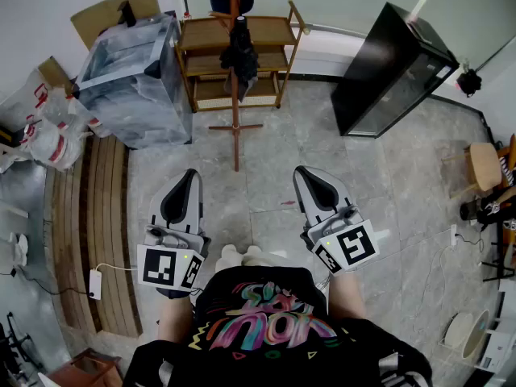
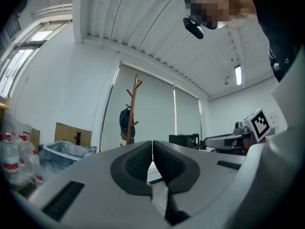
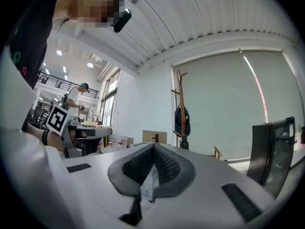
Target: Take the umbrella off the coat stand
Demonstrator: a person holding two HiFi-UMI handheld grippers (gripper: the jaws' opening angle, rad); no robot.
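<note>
Tiled floor, coat stand, shelf, black cabinet

Bright, even indoor light, faint shadows.
A ceiling strip light glares; both gripper views bulge fisheye-fashion, their corners black.

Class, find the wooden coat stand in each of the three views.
Head view: coat stand at top centre.
Left gripper view: left of centre.
Right gripper view: right of centre.
Shared landmark: black cabinet, right of the stand in every view.
</note>
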